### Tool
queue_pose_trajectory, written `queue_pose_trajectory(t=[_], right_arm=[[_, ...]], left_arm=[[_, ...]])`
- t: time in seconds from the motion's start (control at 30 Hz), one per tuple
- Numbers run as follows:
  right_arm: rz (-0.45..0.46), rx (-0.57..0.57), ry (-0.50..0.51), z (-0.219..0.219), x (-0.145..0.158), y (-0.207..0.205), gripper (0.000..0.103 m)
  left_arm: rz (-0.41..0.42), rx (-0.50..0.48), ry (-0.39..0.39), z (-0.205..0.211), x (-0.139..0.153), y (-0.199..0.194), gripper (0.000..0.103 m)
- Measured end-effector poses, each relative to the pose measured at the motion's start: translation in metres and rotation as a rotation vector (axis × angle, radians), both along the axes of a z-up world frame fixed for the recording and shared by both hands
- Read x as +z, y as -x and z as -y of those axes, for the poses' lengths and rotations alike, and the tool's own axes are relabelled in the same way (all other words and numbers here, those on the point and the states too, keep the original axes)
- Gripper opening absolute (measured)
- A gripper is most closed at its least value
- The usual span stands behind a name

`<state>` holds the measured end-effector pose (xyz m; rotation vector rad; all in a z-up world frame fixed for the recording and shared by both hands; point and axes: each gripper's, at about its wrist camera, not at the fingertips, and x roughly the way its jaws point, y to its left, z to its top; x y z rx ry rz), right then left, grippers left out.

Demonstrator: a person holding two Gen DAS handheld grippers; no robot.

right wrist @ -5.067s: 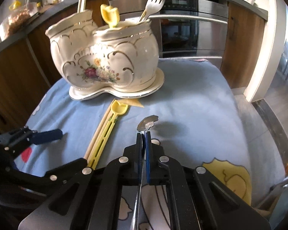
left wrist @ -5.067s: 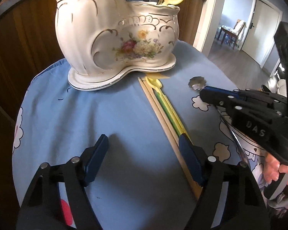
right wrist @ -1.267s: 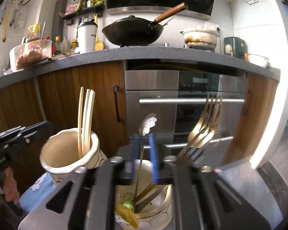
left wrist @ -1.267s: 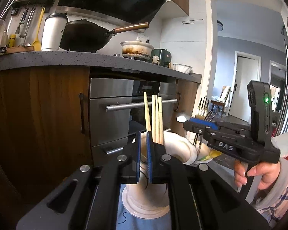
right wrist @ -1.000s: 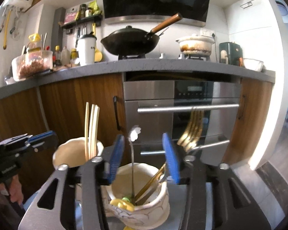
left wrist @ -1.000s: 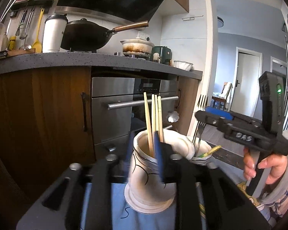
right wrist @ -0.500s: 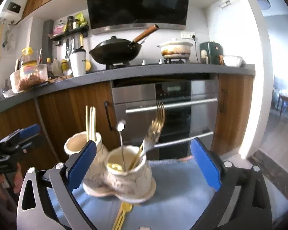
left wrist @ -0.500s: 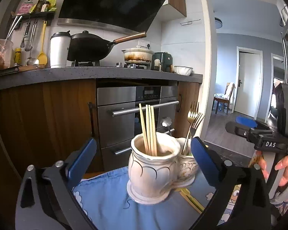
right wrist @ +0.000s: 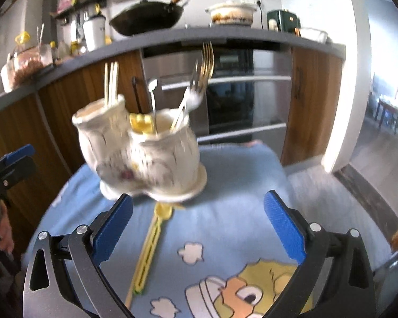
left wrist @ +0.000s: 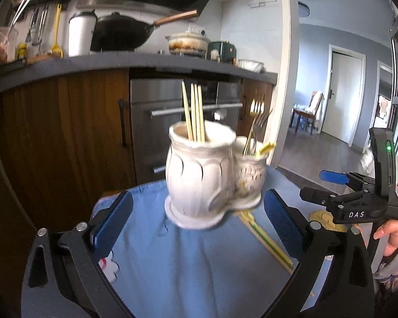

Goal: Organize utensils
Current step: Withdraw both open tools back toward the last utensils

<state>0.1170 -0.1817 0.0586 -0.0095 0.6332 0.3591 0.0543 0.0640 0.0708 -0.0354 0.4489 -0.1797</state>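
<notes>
A white two-pot ceramic holder (left wrist: 212, 177) (right wrist: 146, 159) stands on the blue cloth (left wrist: 172, 265). Its taller pot holds several chopsticks (left wrist: 195, 114) (right wrist: 111, 82). Its lower pot holds forks (right wrist: 203, 71) (left wrist: 256, 116), a small metal spoon (right wrist: 153, 98) and a yellow utensil (right wrist: 140, 122). A yellow-green spoon (right wrist: 151, 241) (left wrist: 268, 241) and a chopstick lie on the cloth in front of the holder. My left gripper (left wrist: 196, 220) is open and empty, back from the holder. My right gripper (right wrist: 199, 222) is open and empty above the cloth; it also shows at the right in the left wrist view (left wrist: 331, 185).
A wooden counter with a steel oven (right wrist: 225, 92) stands close behind the table. A wok (left wrist: 122, 34) and pot sit on top. The cloth's right edge (right wrist: 286, 175) drops to the floor. A doorway (left wrist: 342, 95) opens at the right.
Both grippers released their utensils into the holder, opened wide and pulled back and down; the holder now looks smaller and farther, and more cloth shows.
</notes>
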Motion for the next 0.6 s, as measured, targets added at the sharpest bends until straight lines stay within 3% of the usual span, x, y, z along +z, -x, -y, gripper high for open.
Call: queue_pose_trajectory(t=[0.47,0.6], right_arm=[[-0.158,0.058,0.063,-0.028,-0.039,-0.006,0.095],[-0.208,0.082,0.098,-0.042,-0.049,-0.01,0.059]], left_arm=[[-0.091,0.01,-0.006,0.002,-0.03,-0.01,0.097],[-0.104,0.011,-0.009,0.003,-0.035,-0.012,0.097]])
